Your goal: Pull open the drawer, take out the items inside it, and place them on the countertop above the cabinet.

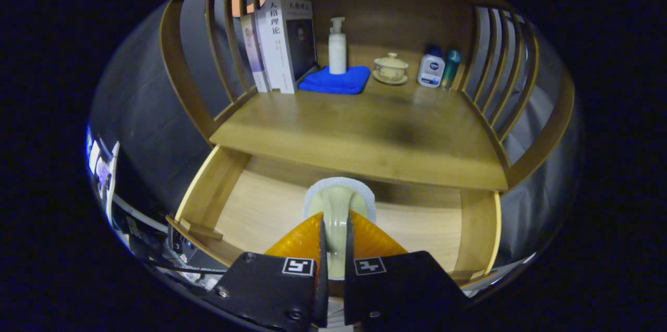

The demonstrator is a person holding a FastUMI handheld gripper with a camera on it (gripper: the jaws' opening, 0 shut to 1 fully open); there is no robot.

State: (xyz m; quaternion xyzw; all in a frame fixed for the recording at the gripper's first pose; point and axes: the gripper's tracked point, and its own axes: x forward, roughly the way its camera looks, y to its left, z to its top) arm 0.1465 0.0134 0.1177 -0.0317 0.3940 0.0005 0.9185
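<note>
Gripper view: jaws narrow, closed on a pale green bottle-like item (336,217) with a white foam collar, both fingers (307,241) pressing its sides. Item held over the open drawer (224,191), whose light wood floor shows on both sides of it. Above the drawer, the tabletop (365,134) of the wooden cabinet. At its back: upright books (284,42), a folded blue cloth (333,81) with a white pump bottle (337,48) standing on it, a lidded cup on a saucer (391,69), a small white-and-blue bottle (431,69), a teal bottle (451,68) just beside it.
</note>
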